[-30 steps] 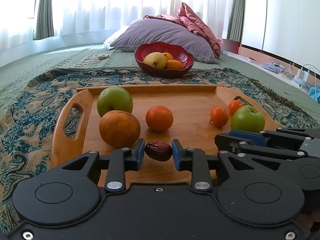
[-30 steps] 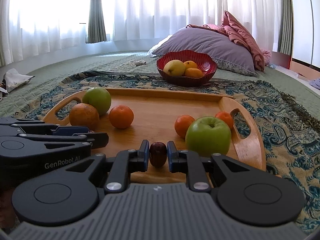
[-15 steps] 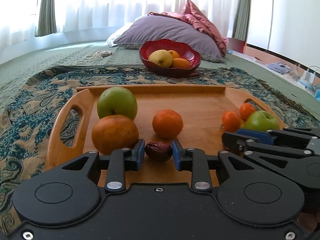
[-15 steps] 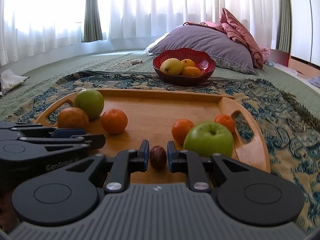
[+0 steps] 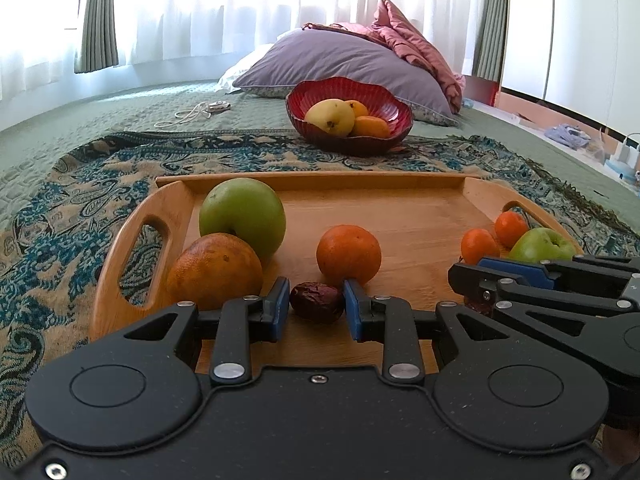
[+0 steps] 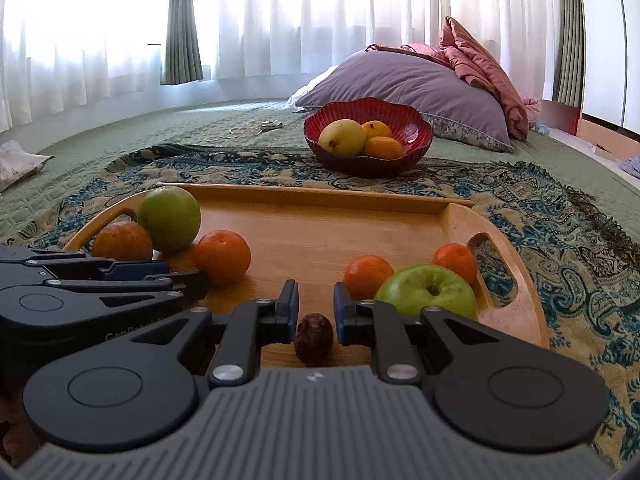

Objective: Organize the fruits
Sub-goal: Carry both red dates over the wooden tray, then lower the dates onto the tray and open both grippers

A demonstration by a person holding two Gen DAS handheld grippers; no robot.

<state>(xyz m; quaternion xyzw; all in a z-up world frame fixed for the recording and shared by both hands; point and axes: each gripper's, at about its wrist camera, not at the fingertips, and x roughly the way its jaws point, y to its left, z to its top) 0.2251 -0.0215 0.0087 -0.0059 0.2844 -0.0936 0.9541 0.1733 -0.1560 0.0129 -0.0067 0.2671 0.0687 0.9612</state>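
A wooden tray (image 5: 400, 208) (image 6: 320, 224) holds two green apples (image 5: 243, 216) (image 6: 428, 290), a large orange (image 5: 214, 270) and several small oranges (image 5: 348, 254) (image 6: 223, 256). My left gripper (image 5: 316, 306) is shut on a dark red date (image 5: 317, 303), held low over the tray's near edge. My right gripper (image 6: 316, 306) is open; a second date (image 6: 314, 338) lies on the tray below and between its fingers, apart from the pads. A red bowl (image 5: 384, 98) (image 6: 416, 124) with yellow fruit stands beyond the tray.
The tray sits on a patterned blue and tan cloth (image 5: 72, 216) over a green bedspread. A purple pillow (image 5: 344, 60) and pink blanket lie behind the bowl. A cable (image 5: 192, 112) lies at the far left. Each gripper shows at the other view's edge.
My right gripper has opened and its date has dropped from between the pads onto the tray. Both grippers have moved forward and slightly left. The left still holds its date.
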